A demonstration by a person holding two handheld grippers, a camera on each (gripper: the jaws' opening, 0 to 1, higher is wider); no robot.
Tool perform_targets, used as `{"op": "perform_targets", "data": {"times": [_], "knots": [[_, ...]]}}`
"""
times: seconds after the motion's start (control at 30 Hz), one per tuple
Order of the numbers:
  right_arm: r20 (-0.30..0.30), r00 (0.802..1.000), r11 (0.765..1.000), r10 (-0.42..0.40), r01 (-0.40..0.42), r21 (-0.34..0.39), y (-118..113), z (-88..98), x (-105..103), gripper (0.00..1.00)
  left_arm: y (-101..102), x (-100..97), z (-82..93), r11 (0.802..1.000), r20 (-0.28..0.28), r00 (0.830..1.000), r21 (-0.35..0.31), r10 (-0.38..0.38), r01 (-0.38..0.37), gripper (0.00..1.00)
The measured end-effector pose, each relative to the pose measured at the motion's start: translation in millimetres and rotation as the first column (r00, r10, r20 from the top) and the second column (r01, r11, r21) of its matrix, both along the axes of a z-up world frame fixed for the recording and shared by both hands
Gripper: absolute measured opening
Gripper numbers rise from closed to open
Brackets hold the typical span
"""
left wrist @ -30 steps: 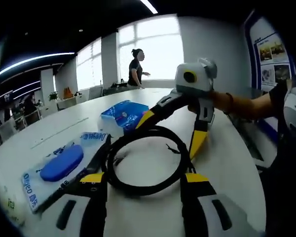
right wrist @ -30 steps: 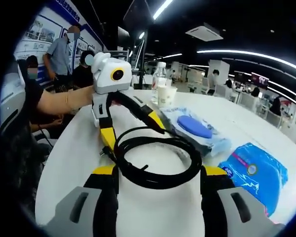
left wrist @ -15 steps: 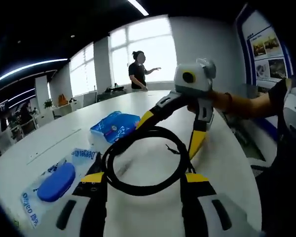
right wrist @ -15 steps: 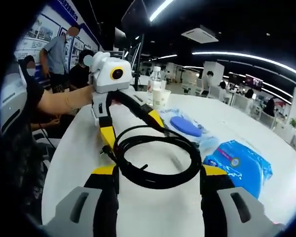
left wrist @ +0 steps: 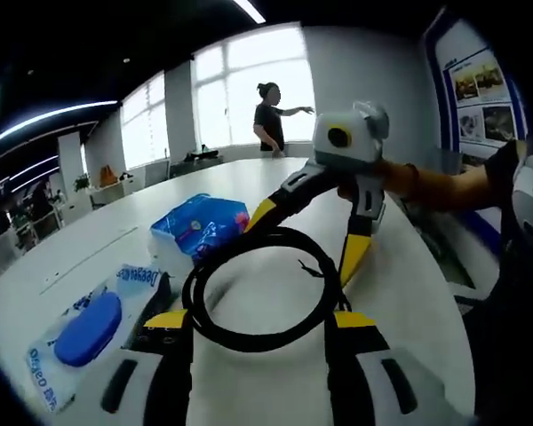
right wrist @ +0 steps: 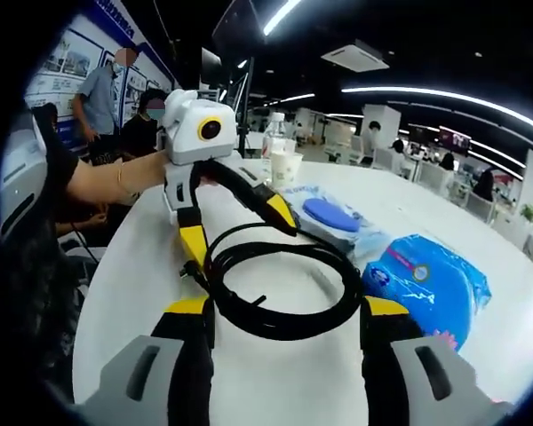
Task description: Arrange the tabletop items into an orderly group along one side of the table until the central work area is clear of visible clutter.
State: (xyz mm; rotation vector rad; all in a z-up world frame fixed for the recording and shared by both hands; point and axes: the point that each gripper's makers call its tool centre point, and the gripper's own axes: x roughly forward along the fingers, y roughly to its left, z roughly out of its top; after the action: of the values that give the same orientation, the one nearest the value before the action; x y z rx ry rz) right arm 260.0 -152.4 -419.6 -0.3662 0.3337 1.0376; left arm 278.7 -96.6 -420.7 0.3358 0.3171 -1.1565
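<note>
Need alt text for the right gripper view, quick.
A coiled black cable lies on the white table between the right gripper's open jaws, with the left gripper open at its far side. A blue packet lies to the right.

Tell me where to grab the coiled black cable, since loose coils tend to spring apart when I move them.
Grip the coiled black cable across its bundled strands on the rim, near the loose plug end, coming from above with the jaws straddling the bundle. The loops stack thickest there, so pinching them together should stop uncoiling. Both open grippers already flank the ring.
</note>
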Motion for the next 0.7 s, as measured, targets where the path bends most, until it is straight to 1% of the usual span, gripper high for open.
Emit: {"op": "perform_targets", "data": {"times": [0.7], "knots": [[-0.026, 1.0, 1.0, -0.002, 0.001, -0.016, -0.2, -13.4, 0.5, 0.63, -0.1, -0.5, -11.8, 1.0, -0.014, 1.0, 0.031, 0.0, 0.0, 0.59]]}}
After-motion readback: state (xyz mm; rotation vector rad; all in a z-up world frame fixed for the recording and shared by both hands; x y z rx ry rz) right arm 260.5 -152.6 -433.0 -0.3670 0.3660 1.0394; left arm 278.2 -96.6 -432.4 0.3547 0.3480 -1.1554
